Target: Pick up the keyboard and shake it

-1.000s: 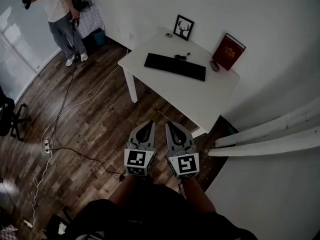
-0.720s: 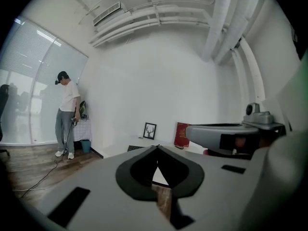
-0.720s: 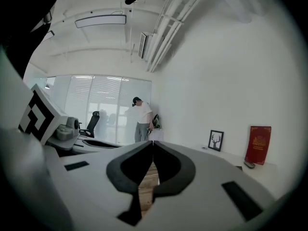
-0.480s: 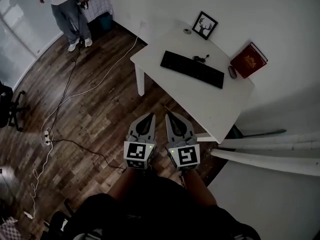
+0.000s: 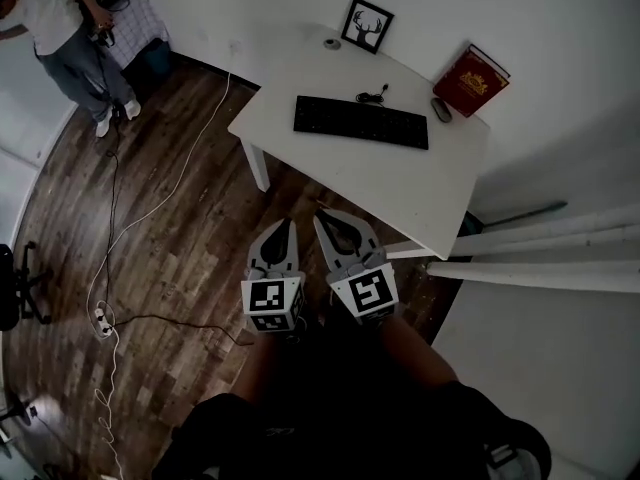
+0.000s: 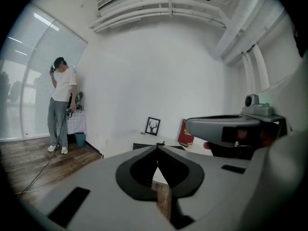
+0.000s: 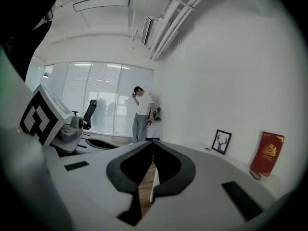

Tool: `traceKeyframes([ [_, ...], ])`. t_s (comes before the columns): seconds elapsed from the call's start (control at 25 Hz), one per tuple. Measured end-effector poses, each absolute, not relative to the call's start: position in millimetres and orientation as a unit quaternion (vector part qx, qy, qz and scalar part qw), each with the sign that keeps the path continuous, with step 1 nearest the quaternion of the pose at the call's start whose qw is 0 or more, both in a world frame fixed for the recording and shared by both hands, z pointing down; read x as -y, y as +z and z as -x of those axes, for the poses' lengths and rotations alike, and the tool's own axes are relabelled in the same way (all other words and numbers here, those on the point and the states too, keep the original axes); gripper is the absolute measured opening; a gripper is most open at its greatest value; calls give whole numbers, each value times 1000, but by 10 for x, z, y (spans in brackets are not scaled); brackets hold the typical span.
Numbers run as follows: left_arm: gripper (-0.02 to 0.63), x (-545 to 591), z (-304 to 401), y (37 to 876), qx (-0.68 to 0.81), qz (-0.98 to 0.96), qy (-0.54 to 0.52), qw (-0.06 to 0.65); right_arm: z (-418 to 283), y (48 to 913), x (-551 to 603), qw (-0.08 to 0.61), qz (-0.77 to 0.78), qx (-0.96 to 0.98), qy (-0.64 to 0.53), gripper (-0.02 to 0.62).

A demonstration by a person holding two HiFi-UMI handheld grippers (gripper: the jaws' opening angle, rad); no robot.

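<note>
A black keyboard [image 5: 361,122] lies flat on the white table [image 5: 400,193], its cable curled behind it. Both grippers hang side by side over the wooden floor, well short of the table's near edge. My left gripper [image 5: 279,228] is shut with nothing in it. My right gripper [image 5: 325,216] is also shut and empty. In the left gripper view the keyboard [image 6: 143,146] shows as a thin dark strip on the distant table, beyond the closed tips of the left gripper [image 6: 157,146]. The right gripper view shows its closed right gripper [image 7: 153,140] and the table's edge [image 7: 153,189] below.
On the table stand a framed deer picture [image 5: 366,26], a red book [image 5: 473,80], a dark mouse [image 5: 440,109] and a small round object [image 5: 331,43]. A person [image 5: 60,38] stands at the far left by a checked cloth. Cables and a power strip [image 5: 101,318] lie on the floor. White pipes [image 5: 540,253] run at right.
The view has swung: the table and keyboard shifted left and up in the picture, and the person moved toward the left edge. Both grippers stay shut, side by side.
</note>
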State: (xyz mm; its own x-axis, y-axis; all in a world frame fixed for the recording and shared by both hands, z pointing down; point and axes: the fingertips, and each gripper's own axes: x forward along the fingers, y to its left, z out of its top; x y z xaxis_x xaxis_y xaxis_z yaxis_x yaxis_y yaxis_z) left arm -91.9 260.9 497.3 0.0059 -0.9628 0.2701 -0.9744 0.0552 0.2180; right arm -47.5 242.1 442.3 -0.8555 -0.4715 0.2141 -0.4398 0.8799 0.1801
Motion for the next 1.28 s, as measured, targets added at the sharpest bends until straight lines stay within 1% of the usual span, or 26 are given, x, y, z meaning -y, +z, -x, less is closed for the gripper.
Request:
traceKeyframes([
  [0.32, 3, -2399, 1065, 5083, 702, -687, 39, 184, 745, 4647, -2209, 141, -213, 967, -22, 22],
  [0.56, 3, -2057, 1392, 4968, 719, -670, 74, 167, 1159, 4505, -1799, 107, -178, 978, -19, 23],
  [0.72, 3, -1657, 1489, 4793, 722, -670, 96, 143, 1245, 4301, -1399, 79, -172, 982, -22, 23],
  [0.8, 3, -1409, 1448, 4727, 714, -678, 106, 136, 1213, 4244, -1126, 71, -182, 980, -17, 23],
  [0.96, 3, -943, 1233, 4752, 689, -699, 127, 143, 1019, 4331, -649, 81, -199, 977, 0, 23],
  [1.28, 3, -381, 712, 5280, 636, -725, 186, 188, 509, 5051, 41, 128, -233, 962, 64, 23],
])
